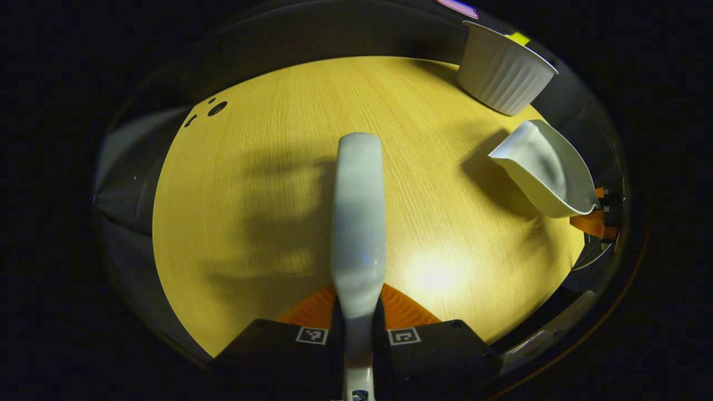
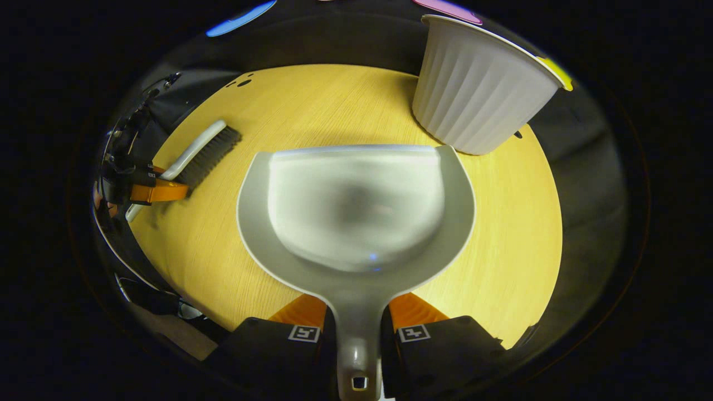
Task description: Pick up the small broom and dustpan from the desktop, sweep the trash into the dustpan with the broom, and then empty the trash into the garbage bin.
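In the left gripper view, my left gripper (image 1: 358, 328) is shut on the handle of the small white broom (image 1: 358, 223), which points forward over the round wooden table (image 1: 250, 184). The white dustpan (image 1: 548, 172) hangs tilted at the right, held by the other gripper. In the right gripper view, my right gripper (image 2: 357, 328) is shut on the dustpan's handle; the dustpan (image 2: 356, 206) spreads out in front, its scoop looking empty. The broom (image 2: 200, 150), bristles dark, shows far left in the left gripper (image 2: 153, 192). The ribbed white garbage bin (image 2: 479, 94) stands just beyond the dustpan.
The bin (image 1: 501, 72) sits at the table's far right edge in the left gripper view. Small dark holes (image 1: 214, 108) mark the tabletop at the far left. No trash is visible on the wood. Dark floor surrounds the table.
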`<action>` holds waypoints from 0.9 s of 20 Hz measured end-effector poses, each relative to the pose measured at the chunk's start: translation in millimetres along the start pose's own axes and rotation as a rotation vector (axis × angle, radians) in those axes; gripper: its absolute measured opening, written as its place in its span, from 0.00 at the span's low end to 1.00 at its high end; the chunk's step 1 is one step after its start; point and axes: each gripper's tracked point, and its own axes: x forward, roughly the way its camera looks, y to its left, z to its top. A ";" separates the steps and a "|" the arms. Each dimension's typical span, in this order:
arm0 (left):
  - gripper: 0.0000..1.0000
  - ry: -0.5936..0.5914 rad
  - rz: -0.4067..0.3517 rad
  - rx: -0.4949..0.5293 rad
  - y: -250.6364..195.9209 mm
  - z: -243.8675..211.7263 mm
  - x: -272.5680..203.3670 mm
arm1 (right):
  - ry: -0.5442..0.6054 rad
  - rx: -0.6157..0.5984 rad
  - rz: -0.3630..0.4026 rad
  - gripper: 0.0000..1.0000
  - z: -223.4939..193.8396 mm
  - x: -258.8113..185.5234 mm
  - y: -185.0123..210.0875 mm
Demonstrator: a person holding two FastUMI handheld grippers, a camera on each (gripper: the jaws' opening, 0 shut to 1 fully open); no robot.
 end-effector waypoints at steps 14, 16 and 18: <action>0.28 0.037 0.051 0.053 -1.0 0.8 7.5 | 0.058 0.064 0.019 0.38 -16.7 23.7 4.8; 0.29 0.031 0.061 0.065 -2.6 1.0 3.9 | 0.056 0.075 0.031 0.41 -15.5 18.6 6.1; 0.30 0.027 0.073 0.086 -0.1 2.7 -0.2 | 0.058 0.091 0.037 0.42 -15.4 12.0 6.8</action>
